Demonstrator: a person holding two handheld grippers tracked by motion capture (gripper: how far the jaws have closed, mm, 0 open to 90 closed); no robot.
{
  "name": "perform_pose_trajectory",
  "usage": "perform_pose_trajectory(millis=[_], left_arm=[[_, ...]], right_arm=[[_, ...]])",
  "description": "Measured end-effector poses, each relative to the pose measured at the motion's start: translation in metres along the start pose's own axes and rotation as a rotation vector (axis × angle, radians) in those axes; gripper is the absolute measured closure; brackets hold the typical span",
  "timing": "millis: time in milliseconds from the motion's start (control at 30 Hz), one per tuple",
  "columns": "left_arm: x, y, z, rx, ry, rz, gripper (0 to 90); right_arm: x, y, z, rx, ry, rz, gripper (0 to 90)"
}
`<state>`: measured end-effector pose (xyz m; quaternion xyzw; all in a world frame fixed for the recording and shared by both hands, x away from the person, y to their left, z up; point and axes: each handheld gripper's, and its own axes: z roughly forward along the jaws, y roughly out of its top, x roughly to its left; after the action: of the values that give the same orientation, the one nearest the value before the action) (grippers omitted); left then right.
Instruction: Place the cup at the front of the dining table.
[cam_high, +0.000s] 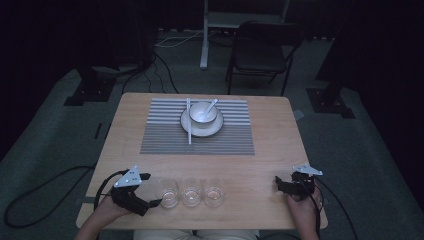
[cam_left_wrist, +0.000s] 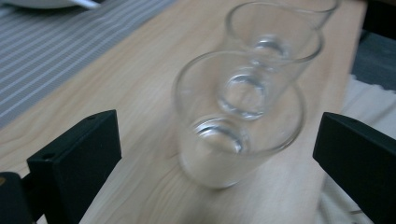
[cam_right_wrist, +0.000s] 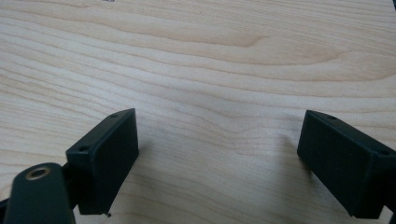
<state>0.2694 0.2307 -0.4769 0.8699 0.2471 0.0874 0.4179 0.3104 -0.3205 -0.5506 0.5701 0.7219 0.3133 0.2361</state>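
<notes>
I am holding my left gripper (cam_left_wrist: 217, 154) spread wide, its two black jaws standing either side of the nearest glass (cam_left_wrist: 238, 123) without touching it. In the left gripper view that glass is blurred, and its clear wall is hard to separate from the second glass (cam_left_wrist: 275, 44) lined up right behind it; the third glass (cam_left_wrist: 322, 5) behind those is cut off by the top edge, so I am only seeing a bit of its rim. My jaws are also being cropped at the bottom corners.

The nearest glass is a short, clear tumbler, standing upright and empty on the pale wooden table (cam_high: 270, 150), with a thick round base showing through its wall.

From the high view I am counting three such glasses in a row along the near edge of the table: the nearest glass (cam_high: 169, 193) just beside my left gripper (cam_high: 148, 189), then the second glass (cam_high: 191, 192), then the third glass (cam_high: 214, 191).

My right gripper (cam_right_wrist: 217, 154) is also released, jaws well apart over bare wood, gripping nothing; in the high view my right gripper (cam_high: 276, 183) is resting well beyond the third glass.

Beyond the glasses, toward the far edge, one striped placemat (cam_high: 165, 137) is lying, carrying one white plate (cam_high: 186, 123), one bowl (cam_high: 200, 115), one spoon (cam_high: 212, 105) and what are looking like chopsticks (cam_high: 189, 120); their number I cannot tell.
</notes>
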Motion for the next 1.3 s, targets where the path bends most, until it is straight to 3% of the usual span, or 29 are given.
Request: perform_pose_trajectory(millis=[133, 400, 733, 900, 1100, 1300], left_arm=[[0.0, 0.009, 0.008, 0.001, -0.04, 0.019, 1.1], [-0.005, 0.026, 0.022, 0.032, -0.071, 0.052, 1.1], [-0.012, 0.044, 0.033, 0.092, -0.073, 0.09, 1.1], [-0.02, 0.061, 0.045, 0.156, -0.063, 0.135, 1.1], [-0.029, 0.074, 0.059, 0.221, -0.094, 0.178, 1.2], [-0.034, 0.08, 0.073, 0.274, -0.095, 0.197, 1.3]], right_arm=[[0.0, 0.0, 0.0, 0.0, 0.0, 0.0, 12.0], [0.0, 0.0, 0.0, 0.0, 0.0, -0.001, 12.0], [0.0, 0.0, 0.0, -0.001, 0.0, -0.002, 12.0], [0.0, 0.0, 0.0, -0.001, 0.0, -0.002, 12.0], [0.0, 0.0, 0.0, -0.001, 0.0, -0.002, 12.0], [0.0, 0.0, 0.0, -0.001, 0.0, -0.002, 12.0]])
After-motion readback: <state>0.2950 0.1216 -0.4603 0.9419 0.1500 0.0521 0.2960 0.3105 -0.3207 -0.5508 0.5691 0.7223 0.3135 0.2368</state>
